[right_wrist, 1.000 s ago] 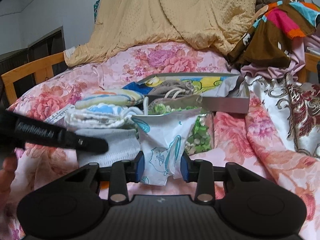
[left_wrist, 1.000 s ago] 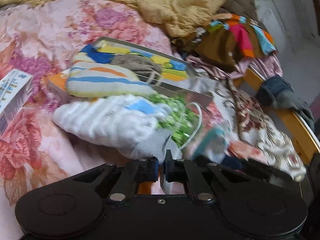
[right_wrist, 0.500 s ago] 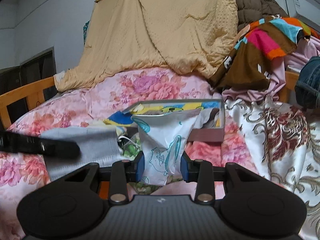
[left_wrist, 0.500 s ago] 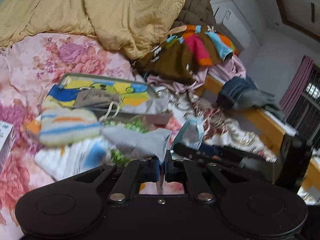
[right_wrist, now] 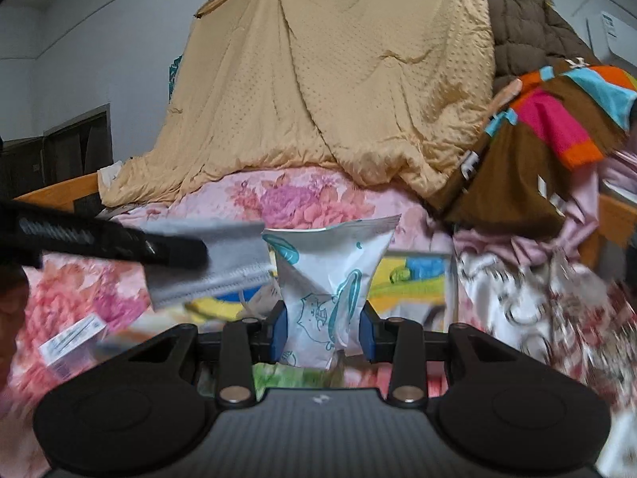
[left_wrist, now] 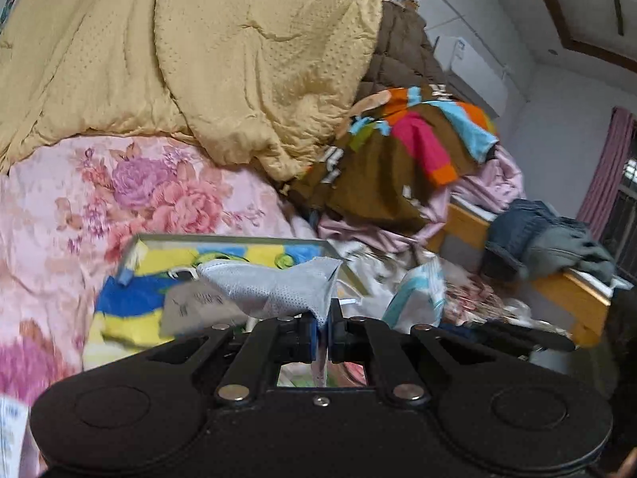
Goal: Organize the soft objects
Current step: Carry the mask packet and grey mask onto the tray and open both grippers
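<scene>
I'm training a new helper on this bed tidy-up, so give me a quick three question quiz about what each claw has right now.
1. True or false: the left claw is shut on a grey mesh cloth.
2. What does the right claw grip? A) yellow quilt B) white packet with teal cartoon print C) denim garment
3. Fill in: behind both held items lies an open box on the ______-patterned bedspread.

Key: 1 true. 2 B, the white packet. 3 floral.
</scene>
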`<state>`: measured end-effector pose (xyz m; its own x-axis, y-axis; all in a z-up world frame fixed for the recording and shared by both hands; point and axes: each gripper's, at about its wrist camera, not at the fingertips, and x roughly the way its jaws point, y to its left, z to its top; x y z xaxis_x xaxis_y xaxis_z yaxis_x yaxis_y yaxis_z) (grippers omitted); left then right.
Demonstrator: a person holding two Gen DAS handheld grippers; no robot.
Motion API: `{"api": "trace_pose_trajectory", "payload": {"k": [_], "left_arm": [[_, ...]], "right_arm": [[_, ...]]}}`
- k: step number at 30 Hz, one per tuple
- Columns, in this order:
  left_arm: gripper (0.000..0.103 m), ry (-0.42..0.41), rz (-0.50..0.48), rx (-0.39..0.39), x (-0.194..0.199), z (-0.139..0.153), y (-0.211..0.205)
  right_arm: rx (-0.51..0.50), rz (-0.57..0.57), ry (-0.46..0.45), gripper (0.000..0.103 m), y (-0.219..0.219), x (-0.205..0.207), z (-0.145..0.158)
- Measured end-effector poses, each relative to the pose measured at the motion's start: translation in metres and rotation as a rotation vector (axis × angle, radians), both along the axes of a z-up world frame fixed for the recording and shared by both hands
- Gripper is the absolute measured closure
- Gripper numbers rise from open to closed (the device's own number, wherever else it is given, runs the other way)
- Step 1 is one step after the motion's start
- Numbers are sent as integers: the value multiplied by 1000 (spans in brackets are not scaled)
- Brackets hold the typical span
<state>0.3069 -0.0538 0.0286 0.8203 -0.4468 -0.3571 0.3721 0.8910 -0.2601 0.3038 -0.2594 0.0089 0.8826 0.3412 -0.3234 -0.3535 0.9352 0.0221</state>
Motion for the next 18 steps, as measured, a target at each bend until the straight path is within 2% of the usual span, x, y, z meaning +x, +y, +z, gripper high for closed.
{"api": "trace_pose_trajectory", "payload": {"k": [7, 10, 18], "left_arm": [[99, 26, 38, 41, 85, -22, -8], [99, 58, 46, 28, 114, -36, -10], [99, 107, 67, 55, 159, -56, -19]], "right_arm": [[-5, -47, 51, 64, 4, 78, -10], [-38, -78, 89, 64, 5, 104, -20], [-75, -152, 211, 64, 5, 148, -42]]}}
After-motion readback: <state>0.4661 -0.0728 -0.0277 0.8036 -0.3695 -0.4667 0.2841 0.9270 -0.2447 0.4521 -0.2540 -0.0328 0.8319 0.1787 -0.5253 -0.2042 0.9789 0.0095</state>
